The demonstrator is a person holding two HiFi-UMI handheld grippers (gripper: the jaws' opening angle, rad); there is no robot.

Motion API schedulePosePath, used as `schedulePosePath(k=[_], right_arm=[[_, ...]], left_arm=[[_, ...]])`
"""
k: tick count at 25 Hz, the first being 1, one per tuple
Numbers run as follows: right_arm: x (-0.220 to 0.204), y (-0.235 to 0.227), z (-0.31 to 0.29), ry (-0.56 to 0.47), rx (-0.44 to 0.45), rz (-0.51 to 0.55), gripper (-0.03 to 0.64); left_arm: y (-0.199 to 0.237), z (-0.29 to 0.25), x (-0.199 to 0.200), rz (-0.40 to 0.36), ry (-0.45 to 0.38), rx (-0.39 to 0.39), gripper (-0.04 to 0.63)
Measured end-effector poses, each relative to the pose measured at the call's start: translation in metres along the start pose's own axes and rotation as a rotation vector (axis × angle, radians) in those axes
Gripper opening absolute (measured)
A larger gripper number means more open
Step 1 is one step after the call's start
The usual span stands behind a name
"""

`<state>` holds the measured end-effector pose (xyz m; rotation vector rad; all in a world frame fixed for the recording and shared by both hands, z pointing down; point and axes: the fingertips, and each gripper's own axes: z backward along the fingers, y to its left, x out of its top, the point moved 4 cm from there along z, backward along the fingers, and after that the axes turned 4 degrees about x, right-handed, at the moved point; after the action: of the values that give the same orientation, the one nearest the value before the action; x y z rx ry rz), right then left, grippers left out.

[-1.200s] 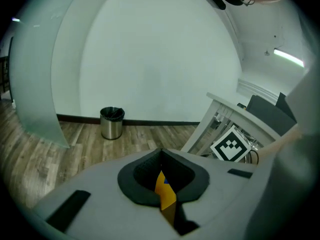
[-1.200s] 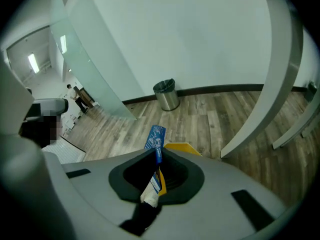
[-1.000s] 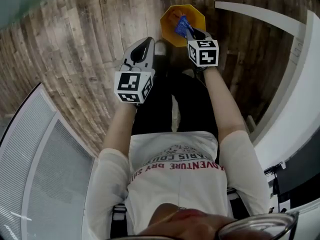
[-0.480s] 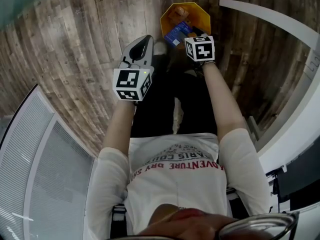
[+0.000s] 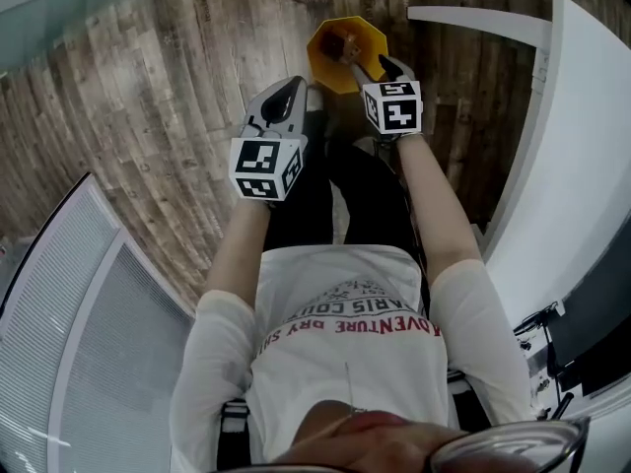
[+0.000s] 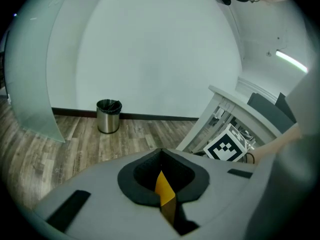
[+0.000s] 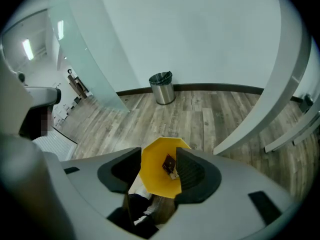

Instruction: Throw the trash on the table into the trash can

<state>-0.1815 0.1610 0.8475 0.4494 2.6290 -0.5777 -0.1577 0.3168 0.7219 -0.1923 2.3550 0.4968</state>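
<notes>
Released since one second ago: the blue packet that the right gripper (image 5: pixel 375 65) pinched above the yellow trash can (image 5: pixel 325 59) has left its jaws. Half a second ago it hung at the can's mouth; now it cannot be made out. The right jaws have just been opening and stand wide with nothing between the pads; the right gripper view (image 7: pixel 159 170) shows only the can (image 7: pixel 152 179) through the gap. A small dark-and-brown piece of trash (image 7: pixel 169 165) lies inside the can, and it shows as a brown spot from the head view too (image 5: pixel 346 43). The can now appears higher and smaller in the head view, with the right jaw tips over its near rim.

The left gripper (image 5: pixel 292 87) hangs beside it over the wood-plank floor (image 5: pixel 148 87), as it did in both earlier frames. Its jaw tips meet (image 6: pixel 161 151) and grip nothing (a sliver of yellow can shows through the slot behind them).

Legible writing: the white shirt (image 5: pixel 345 363) reads, upside down, "ADVENTURE" and "DRY", with "PARIS" above; the rest is cut off. The marker cubes carry black-and-white square patterns only. A steel bin (image 6: pixel 108 116) stands by the far wall.
</notes>
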Motion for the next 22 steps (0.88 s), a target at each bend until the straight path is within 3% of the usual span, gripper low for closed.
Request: schedulePosePath(k=[3,6,8,12,16,19,22], right_arm=[[0.024,0.015,0.050,-0.033,0.017,-0.023,0.201],[0.046,0.028,0.106,-0.095,-0.006,-0.031,0.082],[0.061,0.035,0.149,-0.150,-0.017,-0.038,0.040],[0.101,0.044,0.240,-0.292,-0.043,-0.024,0.035],[0.130,0.037,0.339,-0.467,-0.130,-0.038,0.034],[0.134,0.027,0.416,-0.588,-0.195,-0.066,0.034],[0.109,0.006,0.491,-0.687,-0.285,-0.128,0.034]], left_arm=[[-0.023,0.022,0.033,-0.015,-0.012,-0.016,0.023],[-0.050,0.048,0.066,-0.032,-0.027,-0.032,0.023],[-0.073,0.067,0.088,-0.050,-0.034,-0.049,0.023],[-0.129,0.099,0.142,-0.118,-0.082,-0.123,0.023],[-0.194,0.124,0.191,-0.213,-0.157,-0.232,0.023],[-0.248,0.141,0.217,-0.281,-0.199,-0.311,0.023],[-0.314,0.154,0.232,-0.352,-0.233,-0.420,0.023]])
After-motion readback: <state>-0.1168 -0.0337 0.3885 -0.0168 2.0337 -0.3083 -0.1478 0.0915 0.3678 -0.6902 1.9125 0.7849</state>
